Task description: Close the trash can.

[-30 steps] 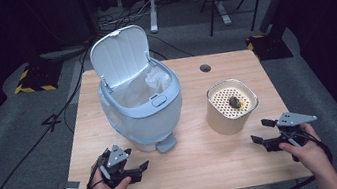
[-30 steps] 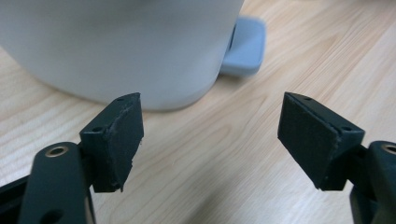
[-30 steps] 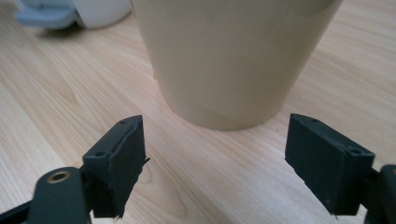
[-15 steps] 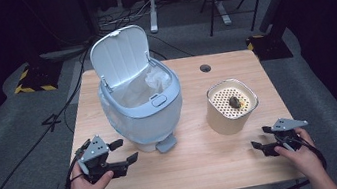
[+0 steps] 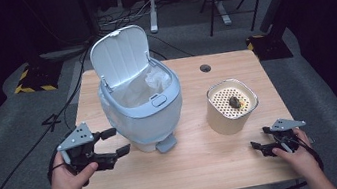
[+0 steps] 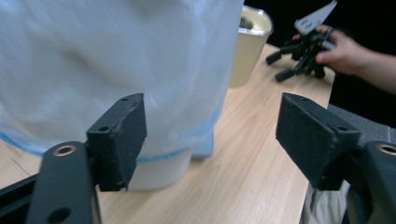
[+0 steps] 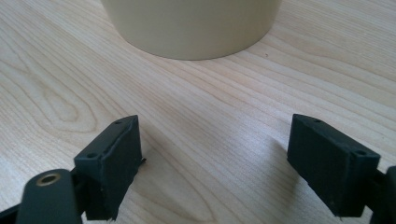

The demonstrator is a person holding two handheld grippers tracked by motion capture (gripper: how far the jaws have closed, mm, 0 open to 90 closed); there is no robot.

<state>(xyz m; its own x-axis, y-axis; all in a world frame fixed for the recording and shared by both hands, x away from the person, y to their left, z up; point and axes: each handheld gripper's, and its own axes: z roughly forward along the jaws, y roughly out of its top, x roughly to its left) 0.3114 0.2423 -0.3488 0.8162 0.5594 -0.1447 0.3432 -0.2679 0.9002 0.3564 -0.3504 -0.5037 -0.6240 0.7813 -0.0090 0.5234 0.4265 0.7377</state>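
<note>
While I watch from the high view, my left hand-held gripper (image 5: 113, 143) hangs above the surface (image 5: 203, 170) with its jaws spread wide and empty, having just been opening a little further. Just ahead of its tips stands the pale blue bin (image 5: 144, 113), lid (image 5: 119, 56) tipped up and back, a clear liner bag (image 5: 147, 85) showing inside. My right hand-held gripper (image 5: 263, 141) sits low near the surface's near edge, jaws wide too, nothing between them, and they have just been opening. Ahead of it and slightly toward the bin stands the cream canister (image 5: 231, 108), a small dark lump (image 5: 234, 101) resting on its perforated top.

Through the left gripper view, the left hand-held gripper (image 6: 210, 126) shows both pads far apart with bare wood between. The bin (image 6: 116, 60) looms directly in front of the left-hand jaw, close but not touching. Beyond it, past the far jaw's side, I see the canister (image 6: 247, 42) and, farther off, the right hand-held gripper (image 6: 299, 51) in its hand (image 6: 345, 51).

Through the right gripper view, the right hand-held gripper (image 7: 215, 158) points down at the wood grain, its pads standing wide and clear of everything. The canister (image 7: 191, 23) stands straight ahead of the tips, near but apart, its base flat on the surface (image 7: 210, 121).
</note>
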